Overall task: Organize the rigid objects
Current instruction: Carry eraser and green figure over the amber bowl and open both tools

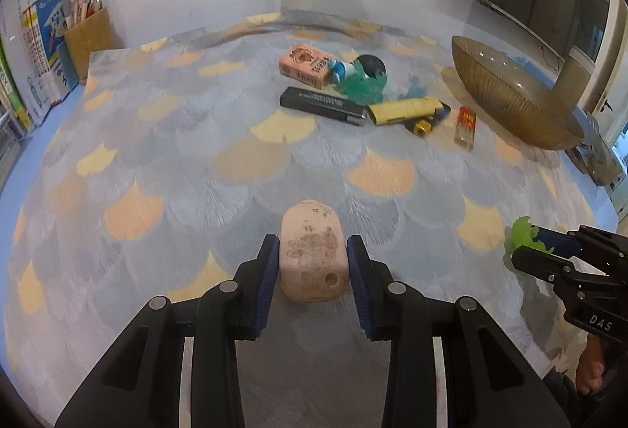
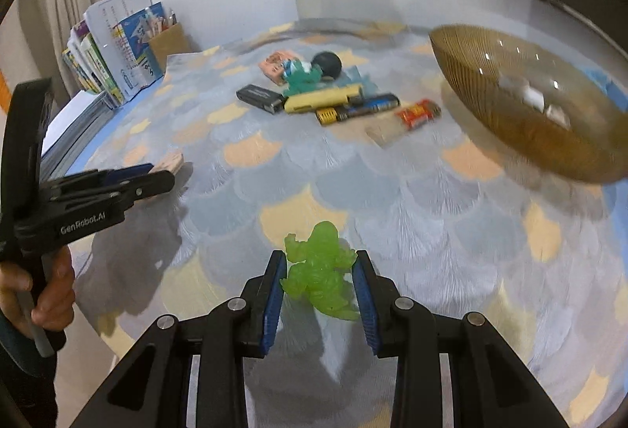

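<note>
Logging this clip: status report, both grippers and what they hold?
Left gripper shut on pale block. Right gripper shut on green figure. Glass bowl ahead right, nothing blocking.

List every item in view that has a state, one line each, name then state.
left gripper: shut on the pale eraser
pale eraser: held between the pads
right gripper: shut on the green figure
green figure: gripped at its sides
amber bowl: upright, few small pieces inside
black lighter: lying flat
pencil holder: upright, filled
</note>
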